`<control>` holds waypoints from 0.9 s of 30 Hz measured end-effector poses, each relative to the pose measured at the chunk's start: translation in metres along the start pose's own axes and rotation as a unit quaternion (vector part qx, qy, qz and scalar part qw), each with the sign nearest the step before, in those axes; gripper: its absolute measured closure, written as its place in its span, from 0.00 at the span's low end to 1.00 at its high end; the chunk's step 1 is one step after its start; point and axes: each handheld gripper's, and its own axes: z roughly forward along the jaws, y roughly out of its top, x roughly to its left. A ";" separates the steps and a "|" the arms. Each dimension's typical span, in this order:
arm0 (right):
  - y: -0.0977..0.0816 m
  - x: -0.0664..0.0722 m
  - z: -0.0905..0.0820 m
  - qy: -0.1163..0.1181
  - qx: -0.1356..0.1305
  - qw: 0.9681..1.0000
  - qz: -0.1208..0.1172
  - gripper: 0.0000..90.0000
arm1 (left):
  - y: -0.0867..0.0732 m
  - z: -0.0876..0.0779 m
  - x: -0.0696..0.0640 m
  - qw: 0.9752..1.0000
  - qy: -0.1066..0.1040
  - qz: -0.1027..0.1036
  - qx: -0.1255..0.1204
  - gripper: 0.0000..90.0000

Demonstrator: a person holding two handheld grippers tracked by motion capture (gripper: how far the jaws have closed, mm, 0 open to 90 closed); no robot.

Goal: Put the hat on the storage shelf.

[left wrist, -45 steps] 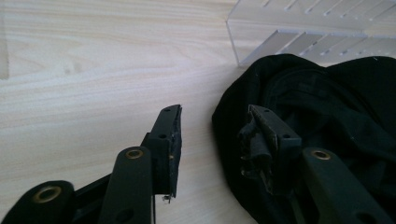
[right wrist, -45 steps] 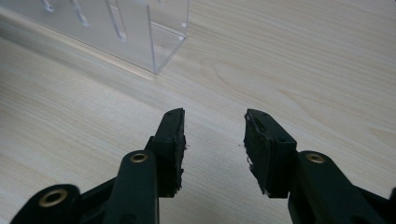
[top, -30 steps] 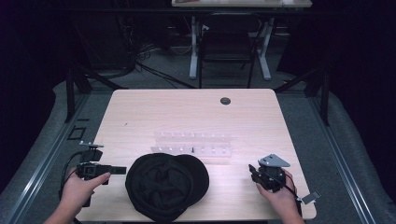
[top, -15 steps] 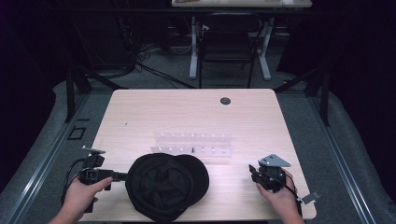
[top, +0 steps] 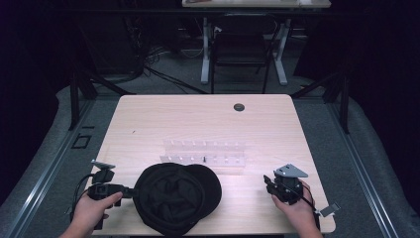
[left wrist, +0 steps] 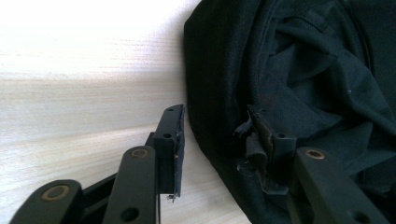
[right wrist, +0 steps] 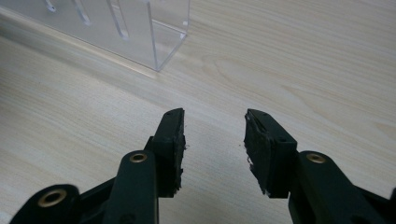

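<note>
left claw [left wrist: 215, 135] agape astride black cap [top: 176, 197] rim | no legible writing

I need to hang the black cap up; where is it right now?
In the high view the black cap lies at the table's near edge, left of centre, just in front of the clear acrylic rack, with the left gripper at its rim.

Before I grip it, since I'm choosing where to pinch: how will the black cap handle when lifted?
The black cap looks like soft, creased fabric, so probably floppy and light. It will likely sag from the left gripper. It shouldn't roll.
</note>
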 end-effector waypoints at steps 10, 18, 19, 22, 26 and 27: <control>0.000 -0.001 0.001 0.004 0.003 1.000 0.004 0.63 | -0.003 0.009 0.008 1.000 -0.010 -0.016 0.004 0.71; 0.000 -0.002 0.002 0.009 0.005 1.000 0.002 0.61 | -0.003 0.012 0.007 1.000 -0.001 -0.013 0.005 0.73; 0.000 -0.002 0.002 0.009 0.007 1.000 0.000 0.61 | -0.003 0.012 0.007 1.000 0.000 -0.012 0.006 0.73; 0.000 -0.002 0.002 0.008 0.008 1.000 -0.001 0.61 | -0.002 0.012 0.006 1.000 0.001 -0.016 0.012 0.75; 0.000 -0.002 0.001 0.006 0.007 1.000 0.003 0.61 | -0.002 0.013 0.003 1.000 0.007 -0.018 0.017 0.77; 0.000 -0.002 0.001 0.006 0.007 1.000 0.003 0.61 | -0.002 0.013 0.003 1.000 0.007 -0.018 0.017 0.79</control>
